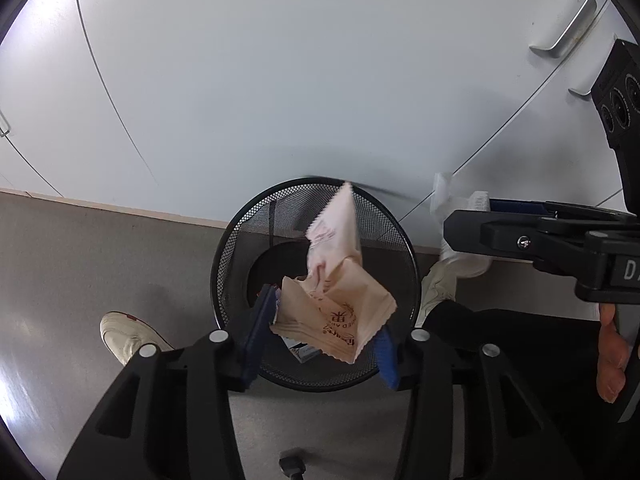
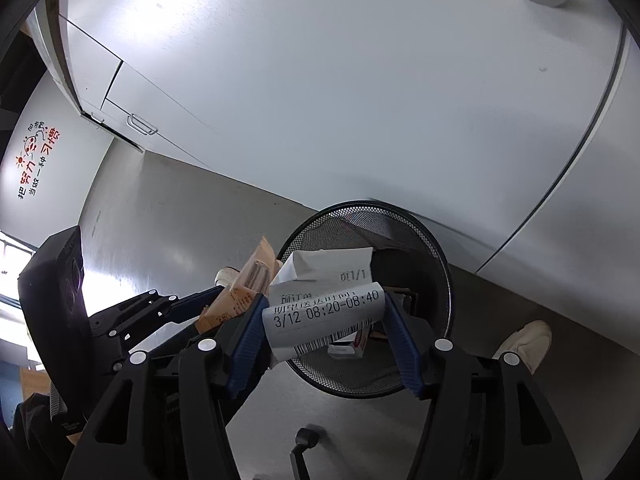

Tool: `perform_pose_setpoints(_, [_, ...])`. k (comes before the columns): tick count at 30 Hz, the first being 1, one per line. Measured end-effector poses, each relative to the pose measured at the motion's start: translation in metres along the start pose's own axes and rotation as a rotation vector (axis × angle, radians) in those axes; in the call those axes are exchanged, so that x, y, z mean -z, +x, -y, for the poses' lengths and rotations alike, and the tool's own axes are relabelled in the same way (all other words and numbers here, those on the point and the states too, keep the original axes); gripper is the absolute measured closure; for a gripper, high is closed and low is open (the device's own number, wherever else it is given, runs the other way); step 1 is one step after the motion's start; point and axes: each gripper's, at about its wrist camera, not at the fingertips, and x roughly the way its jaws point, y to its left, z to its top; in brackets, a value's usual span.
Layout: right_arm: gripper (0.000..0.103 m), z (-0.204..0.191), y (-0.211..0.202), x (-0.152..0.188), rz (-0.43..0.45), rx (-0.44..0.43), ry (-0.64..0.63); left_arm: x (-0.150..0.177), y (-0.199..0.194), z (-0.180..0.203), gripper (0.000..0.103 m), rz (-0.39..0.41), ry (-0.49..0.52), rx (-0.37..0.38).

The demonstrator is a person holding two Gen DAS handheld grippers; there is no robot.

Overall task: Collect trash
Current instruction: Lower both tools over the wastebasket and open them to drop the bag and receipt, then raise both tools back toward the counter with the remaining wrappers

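Note:
My left gripper (image 1: 326, 316) hangs over a black mesh bin (image 1: 224, 264). A crumpled tan and pink snack wrapper (image 1: 340, 304) sits loosely between its blue pads (image 1: 260, 332), above the bin's mouth. My right gripper (image 2: 325, 304) is over the same bin (image 2: 440, 264). A white printed receipt (image 2: 320, 312) lies curled between its spread blue pads (image 2: 248, 332). Each gripper shows in the other's view, the right gripper (image 1: 472, 224) with white paper (image 1: 448, 200) and the left gripper (image 2: 180, 304) with the wrapper (image 2: 244, 284). Both pairs of jaws stand apart, with no clear squeeze on the trash.
The bin stands on a grey floor against white cabinet doors with metal handles (image 1: 568, 28). Small boxes (image 2: 352, 346) lie inside the bin. A person's pale shoes (image 1: 128, 336) (image 2: 524, 340) stand on either side of it, and a hand (image 1: 610, 356) holds the right gripper.

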Motion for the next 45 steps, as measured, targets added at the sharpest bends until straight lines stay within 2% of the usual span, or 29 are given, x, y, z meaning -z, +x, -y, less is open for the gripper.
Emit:
perform_pose_setpoints(2, [0.031,0.001,-0.002,-0.001,0.002,0.023,-0.005,0.002,0.002,-0.002,0.040,-0.005,0.008,-0.012])
perform_pose_setpoints(4, [0.022,0.003,-0.004,-0.001,0.008,0.036,0.003,0.004,0.007,-0.003,0.040,-0.024,0.008,-0.014])
perform_pose_setpoints(7, [0.013,0.005,-0.008,-0.002,0.018,0.044,0.027,0.006,0.012,-0.006,0.025,-0.042,0.004,-0.032])
perform_pose_setpoints(17, [0.008,-0.003,-0.031,0.001,0.075,0.113,-0.011,0.006,-0.002,0.000,0.006,-0.019,0.010,-0.046])
perform_pose_setpoints(23, [0.006,-0.015,-0.049,0.011,0.100,0.144,-0.032,0.009,-0.023,0.000,0.005,0.009,-0.008,-0.061])
perform_pose_setpoints(28, [0.005,-0.031,-0.075,0.024,0.140,0.147,-0.030,0.010,-0.060,0.001,0.005,0.064,-0.023,-0.066])
perform_pose_setpoints(32, [0.004,-0.046,-0.107,0.036,0.188,0.122,-0.044,0.009,-0.105,0.006,0.005,0.148,-0.020,-0.076])
perform_pose_setpoints(37, [0.004,-0.066,-0.165,0.050,0.291,0.116,-0.053,0.006,-0.164,0.014,0.005,0.254,-0.002,-0.126])
perform_pose_setpoints(45, [0.004,-0.091,-0.267,0.068,0.439,0.121,-0.074,-0.008,-0.269,0.029,0.005,0.419,-0.050,-0.160])
